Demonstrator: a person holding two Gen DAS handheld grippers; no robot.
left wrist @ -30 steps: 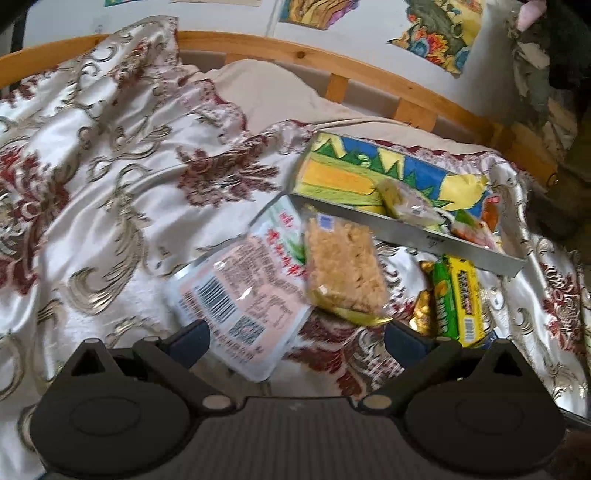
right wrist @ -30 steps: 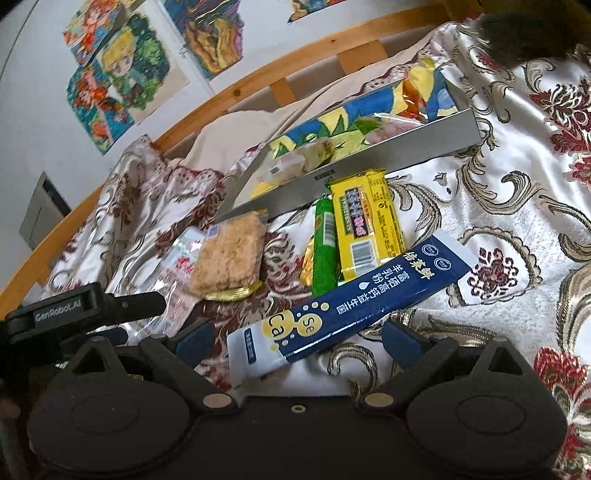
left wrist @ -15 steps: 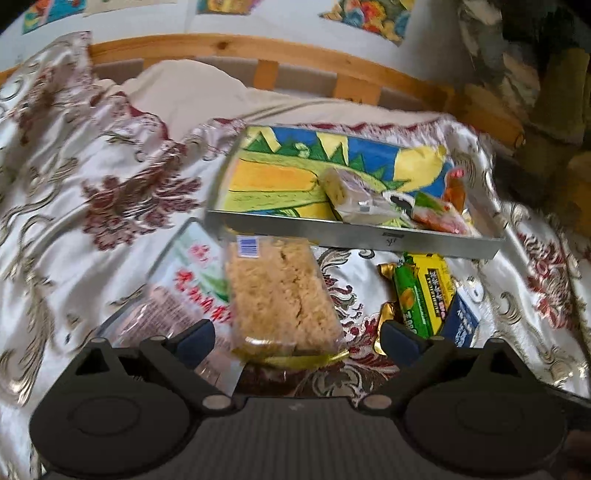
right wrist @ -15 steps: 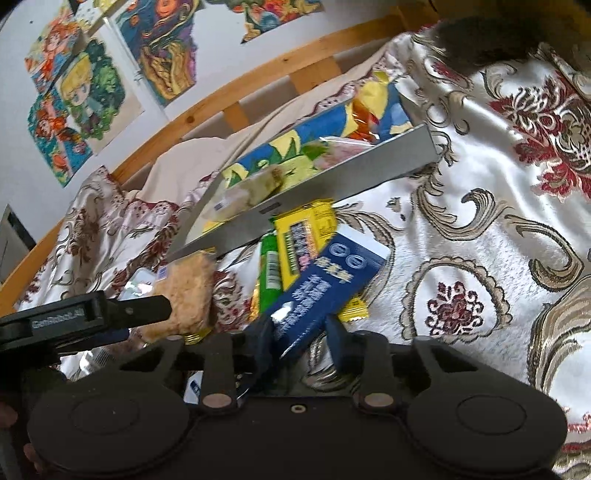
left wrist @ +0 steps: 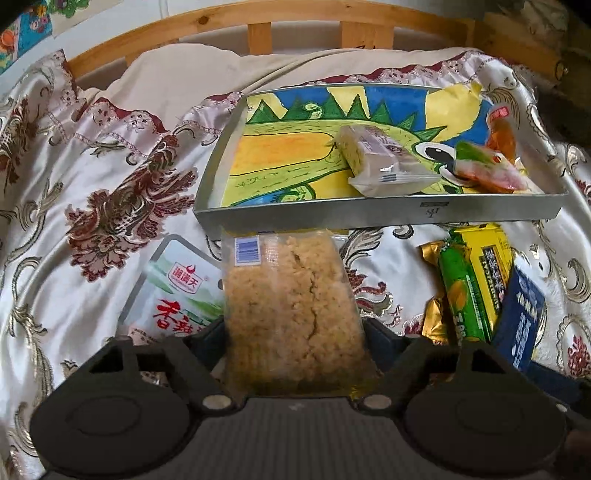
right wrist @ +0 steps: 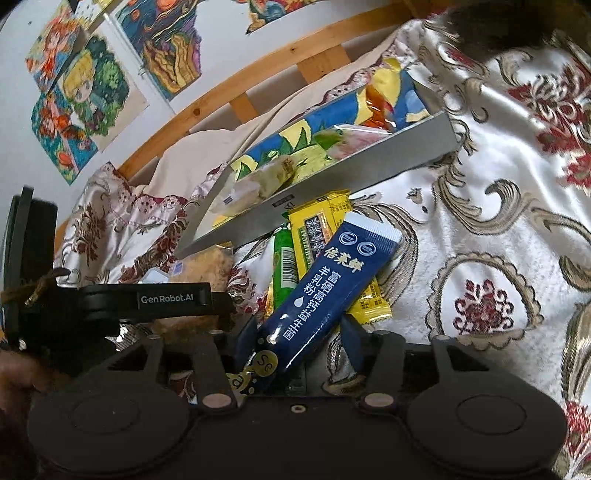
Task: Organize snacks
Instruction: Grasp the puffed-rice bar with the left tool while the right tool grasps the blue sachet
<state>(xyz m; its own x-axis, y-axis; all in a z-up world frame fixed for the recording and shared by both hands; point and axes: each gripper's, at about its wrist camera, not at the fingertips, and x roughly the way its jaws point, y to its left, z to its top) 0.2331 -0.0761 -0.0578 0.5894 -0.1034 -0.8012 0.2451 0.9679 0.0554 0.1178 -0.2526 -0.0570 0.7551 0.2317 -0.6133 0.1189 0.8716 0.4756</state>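
Two pairs of tongs work over a bed (left wrist: 74,221) spread with a shiny cream and maroon floral cover, a wooden headboard (left wrist: 258,22) running along the top of the frame. Upper middle in the left wrist view sits a shallow grey tray (left wrist: 369,218) lined with a bright dinosaur drawing; inside it, toward the right, lie a wrapped pale cake (left wrist: 380,162) and a few small coloured sweets (left wrist: 487,166). Just below the tray's near wall, centre frame, the clear-wrapped rice crisp block (left wrist: 291,310) lies between the jaws of the left tongs (left wrist: 293,334), which are closing on it and touch its sides at the lower end. A white pouch with red lettering (left wrist: 177,295) lies partly under that block, lower left. At right lie a yellow bar (left wrist: 484,266), a green stick (left wrist: 461,295) and gold foil, close together. In the right wrist view the blue sachet (right wrist: 325,288) runs diagonally up from the right tongs (right wrist: 299,332), whose jaws are easing apart with its lower end between them; I cannot tell whether they press on it. It overlaps the yellow bar.
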